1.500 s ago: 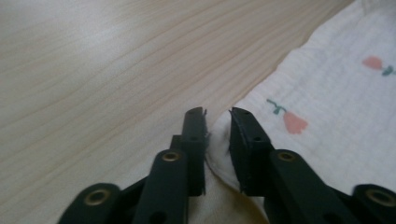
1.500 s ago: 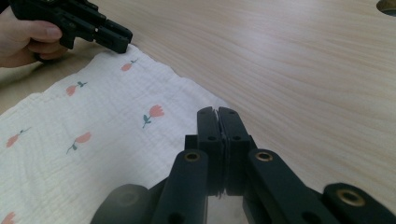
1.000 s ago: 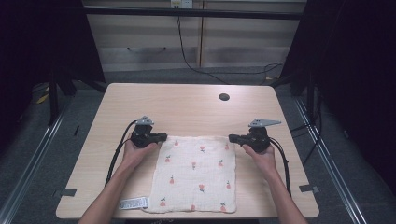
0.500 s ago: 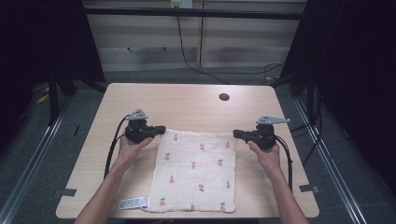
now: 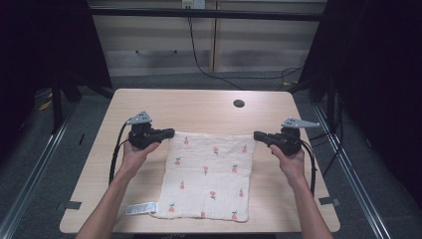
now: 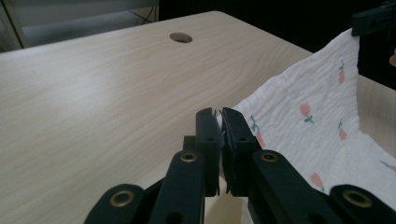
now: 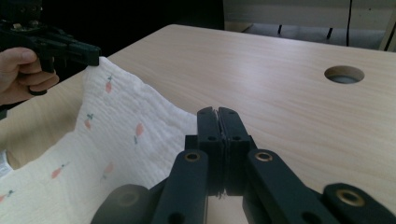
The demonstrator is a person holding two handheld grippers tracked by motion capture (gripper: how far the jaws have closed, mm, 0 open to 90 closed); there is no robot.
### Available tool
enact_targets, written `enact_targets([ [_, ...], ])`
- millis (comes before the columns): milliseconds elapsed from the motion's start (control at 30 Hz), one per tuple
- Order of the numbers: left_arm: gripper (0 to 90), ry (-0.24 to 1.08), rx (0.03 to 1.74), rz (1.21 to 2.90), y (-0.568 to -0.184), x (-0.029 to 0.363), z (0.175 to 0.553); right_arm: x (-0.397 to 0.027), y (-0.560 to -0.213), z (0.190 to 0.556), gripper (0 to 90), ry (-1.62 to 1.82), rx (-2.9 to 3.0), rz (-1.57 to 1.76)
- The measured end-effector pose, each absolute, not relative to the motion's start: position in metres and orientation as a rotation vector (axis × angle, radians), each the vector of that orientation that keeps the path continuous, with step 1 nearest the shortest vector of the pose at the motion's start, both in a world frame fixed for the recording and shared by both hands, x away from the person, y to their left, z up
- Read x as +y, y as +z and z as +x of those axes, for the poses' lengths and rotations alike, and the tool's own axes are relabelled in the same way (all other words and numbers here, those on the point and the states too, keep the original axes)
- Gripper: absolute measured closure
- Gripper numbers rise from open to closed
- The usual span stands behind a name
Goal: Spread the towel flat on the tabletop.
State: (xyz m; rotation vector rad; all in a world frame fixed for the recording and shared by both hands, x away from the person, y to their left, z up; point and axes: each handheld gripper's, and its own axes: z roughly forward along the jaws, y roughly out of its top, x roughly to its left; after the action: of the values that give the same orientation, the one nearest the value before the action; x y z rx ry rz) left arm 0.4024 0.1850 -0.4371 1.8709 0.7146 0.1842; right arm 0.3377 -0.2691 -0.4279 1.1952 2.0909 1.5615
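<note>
Above the surface: cloth pinched at two corners

Left claw (image 5: 169, 133) and right claw (image 5: 259, 135) are each clamped tight on a far corner of the white fruit-print cloth (image 5: 209, 174), lifting that edge off the wooden surface (image 5: 199, 109); its near edge rests there.

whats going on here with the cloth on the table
A person holds a gripper in each hand and has pinched the two far corners of a white cloth printed with small red fruit. The left gripper is shut on the far left corner, the right gripper on the far right one. The far edge is raised off the wooden table and stretched between them, while the near part lies flat, a white label at its near left corner.
</note>
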Motion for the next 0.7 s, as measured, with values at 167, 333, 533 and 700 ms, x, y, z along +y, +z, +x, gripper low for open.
enact_targets([
  [167,86.3,0.195,0.694,1.860,-0.428,0.182,0.401,-0.268,-0.420,0.344,89.2,1.558,2.087,1.180],
  [333,86.3,0.210,0.698,1.850,-0.418,0.181,0.403,-0.265,-0.405,0.351,89.3,1.554,2.077,1.160],
  [533,86.3,0.227,0.710,1.832,-0.406,0.182,0.409,-0.264,-0.392,0.360,89.3,1.543,2.067,1.148],
  [700,86.3,0.225,0.746,1.822,-0.399,0.183,0.420,-0.267,-0.387,0.371,89.3,1.540,2.046,1.171],
])
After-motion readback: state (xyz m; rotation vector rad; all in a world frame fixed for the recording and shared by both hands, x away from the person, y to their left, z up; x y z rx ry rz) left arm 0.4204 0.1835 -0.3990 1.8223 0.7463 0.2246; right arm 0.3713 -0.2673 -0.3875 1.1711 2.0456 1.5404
